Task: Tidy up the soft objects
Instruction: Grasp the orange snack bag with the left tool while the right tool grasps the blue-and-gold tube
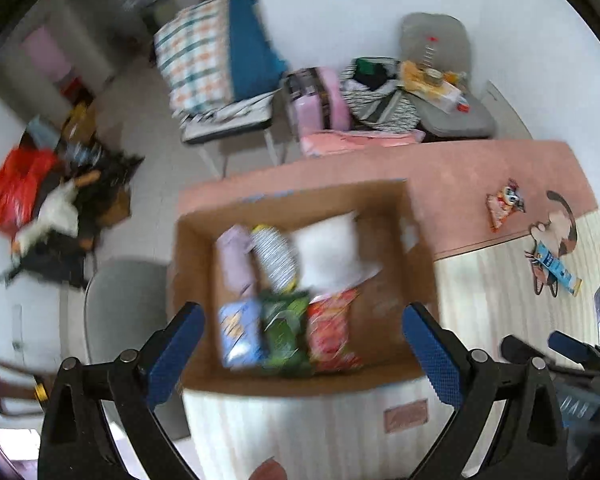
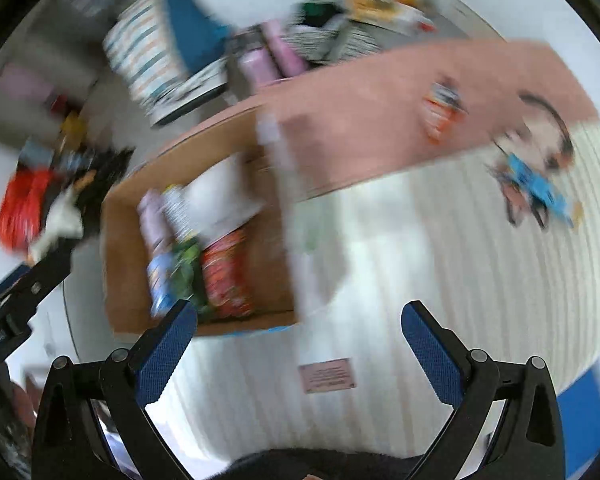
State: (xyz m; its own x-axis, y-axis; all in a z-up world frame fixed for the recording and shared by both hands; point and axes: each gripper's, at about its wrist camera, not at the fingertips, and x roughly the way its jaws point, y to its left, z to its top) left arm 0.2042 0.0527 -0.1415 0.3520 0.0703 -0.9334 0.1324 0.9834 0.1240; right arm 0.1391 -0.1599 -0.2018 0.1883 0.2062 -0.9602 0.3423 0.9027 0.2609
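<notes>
An open cardboard box stands on the cloth-covered table and holds soft packs: a white pillow, a striped roll, a lilac roll, and blue, green and red bags. My left gripper is open and empty above the box's near edge. My right gripper is open and empty over the cream cloth, right of the box. An orange snack bag and a blue packet lie on the table to the right.
The table has a pink and cream cat-print cloth. Behind it stand a chair with a checked bag, a pink case and a grey seat with clutter. A red bag and dark clutter lie on the floor at left.
</notes>
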